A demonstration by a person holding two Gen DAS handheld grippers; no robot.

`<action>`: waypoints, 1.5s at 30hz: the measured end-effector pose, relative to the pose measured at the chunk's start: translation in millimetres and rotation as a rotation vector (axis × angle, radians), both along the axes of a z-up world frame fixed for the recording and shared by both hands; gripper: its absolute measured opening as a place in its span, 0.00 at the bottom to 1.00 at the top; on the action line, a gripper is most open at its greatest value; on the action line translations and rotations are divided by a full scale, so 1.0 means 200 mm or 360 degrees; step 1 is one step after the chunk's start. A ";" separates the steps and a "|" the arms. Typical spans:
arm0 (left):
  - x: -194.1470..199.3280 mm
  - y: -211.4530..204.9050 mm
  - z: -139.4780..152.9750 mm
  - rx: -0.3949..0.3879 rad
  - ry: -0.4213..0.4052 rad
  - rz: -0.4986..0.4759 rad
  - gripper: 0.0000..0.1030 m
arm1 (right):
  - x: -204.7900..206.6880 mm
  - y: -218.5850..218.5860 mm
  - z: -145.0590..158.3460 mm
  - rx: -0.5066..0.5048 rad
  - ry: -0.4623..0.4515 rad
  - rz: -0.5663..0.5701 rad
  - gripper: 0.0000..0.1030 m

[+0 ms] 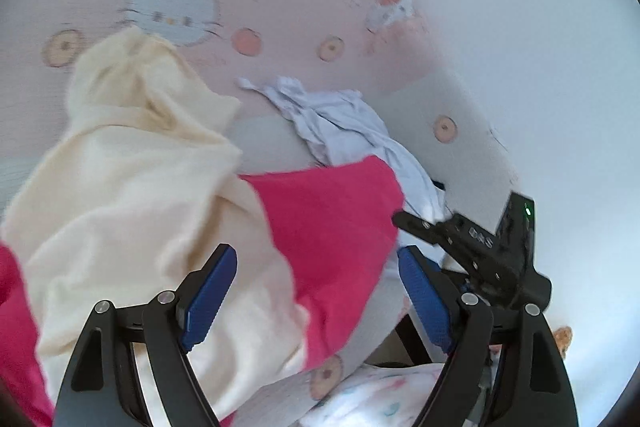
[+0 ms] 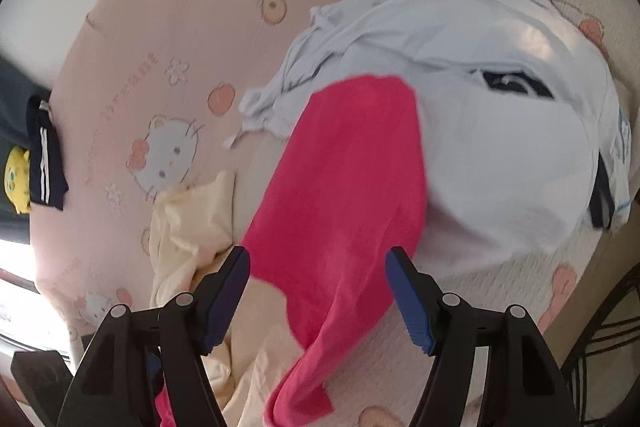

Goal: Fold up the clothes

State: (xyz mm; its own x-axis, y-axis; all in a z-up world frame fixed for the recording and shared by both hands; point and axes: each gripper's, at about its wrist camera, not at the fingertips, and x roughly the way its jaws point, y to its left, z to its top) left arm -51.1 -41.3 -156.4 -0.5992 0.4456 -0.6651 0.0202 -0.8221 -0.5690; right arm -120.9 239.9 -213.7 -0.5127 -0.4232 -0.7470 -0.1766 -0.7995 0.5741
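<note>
Both grippers, left (image 1: pixel 316 291) and right (image 2: pixel 318 291), jaws wide, empty, above pink garment (image 2: pixel 344 187); cream cloth (image 1: pixel 132 187) at 9 o'clock on bed (image 2: pixel 140 27).

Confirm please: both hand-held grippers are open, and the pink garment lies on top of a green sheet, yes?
Not quite. The sheet is pale pink with cartoon cats, not green, as the right wrist view shows. Both hand-held grippers are open, and the pink garment does lie above it.
</note>
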 end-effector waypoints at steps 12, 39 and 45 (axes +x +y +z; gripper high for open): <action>0.39 -0.34 0.06 -0.0158 0.0019 0.0123 0.80 | 0.20 -0.18 -0.03 0.0048 0.0026 0.0175 0.72; 1.04 -0.56 -0.45 0.0392 -0.0271 0.0334 0.80 | 0.50 -0.35 -0.22 0.0141 -0.0062 0.0440 0.72; 1.01 -0.51 -0.56 0.0442 -0.0307 0.0376 0.80 | 0.47 -0.40 -0.26 0.0247 -0.0099 0.0478 0.72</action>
